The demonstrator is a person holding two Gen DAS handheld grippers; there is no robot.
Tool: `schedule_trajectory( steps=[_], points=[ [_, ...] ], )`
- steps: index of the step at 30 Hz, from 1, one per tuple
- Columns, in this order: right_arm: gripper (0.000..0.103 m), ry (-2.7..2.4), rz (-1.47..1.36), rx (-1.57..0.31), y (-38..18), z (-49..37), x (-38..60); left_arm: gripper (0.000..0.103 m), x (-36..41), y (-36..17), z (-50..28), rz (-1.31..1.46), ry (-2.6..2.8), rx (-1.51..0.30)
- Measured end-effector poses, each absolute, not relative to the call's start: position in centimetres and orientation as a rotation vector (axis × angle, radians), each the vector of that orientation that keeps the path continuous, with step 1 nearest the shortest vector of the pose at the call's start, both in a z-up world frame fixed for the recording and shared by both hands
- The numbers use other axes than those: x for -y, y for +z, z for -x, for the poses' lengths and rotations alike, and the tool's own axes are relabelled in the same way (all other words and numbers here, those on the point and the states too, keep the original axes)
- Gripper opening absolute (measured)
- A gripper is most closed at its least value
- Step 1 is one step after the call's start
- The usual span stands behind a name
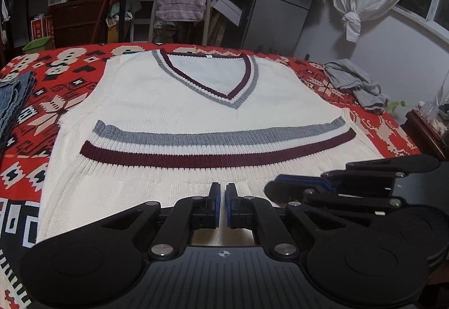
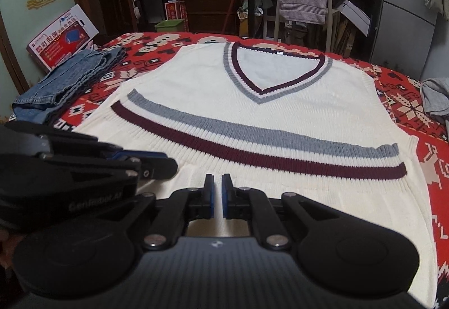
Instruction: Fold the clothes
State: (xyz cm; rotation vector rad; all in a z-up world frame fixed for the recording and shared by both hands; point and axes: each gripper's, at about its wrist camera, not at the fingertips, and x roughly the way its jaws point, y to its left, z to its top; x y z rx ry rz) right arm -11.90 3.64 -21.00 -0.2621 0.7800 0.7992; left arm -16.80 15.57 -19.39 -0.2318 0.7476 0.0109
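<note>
we hold the left gripper (image 1: 223, 203) and right gripper (image 2: 217, 195), jaws nearly together and gripping nothing, over the flat vest (image 1: 196, 90).

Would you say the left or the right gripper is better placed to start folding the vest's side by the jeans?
Left, probably. The left gripper sits over the hem of the vest on the side nearer the jeans; the right gripper is nearer the hem's middle. Both look nearly closed, holding nothing.
</note>
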Motion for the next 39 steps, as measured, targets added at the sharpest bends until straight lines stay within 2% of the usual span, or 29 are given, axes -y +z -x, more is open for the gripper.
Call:
schedule_trajectory(
  steps=[10,22,32,39],
  points=[
    [0.007,0.819,0.246,-0.854,-20.2,15.7,0.8,0.004,-15.9,-19.1,19.6,0.291,-0.02,-0.772],
    [0.007,0.736,0.214,-0.794,-21.0,9.5,-1.9,0.004,-14.1,-18.7,20.0,0.283,-0.065,-0.77],
    [0.007,0.771,0.234,-0.846,-20.4,13.7,1.6,0.005,-14.1,-19.1,19.8,0.303,-0.076,-0.787],
    [0.007,0.733,0.206,-0.797,-20.2,10.4,0.1,0.005,-14.0,-19.0,19.9,0.299,-0.073,-0.787]
  ],
)
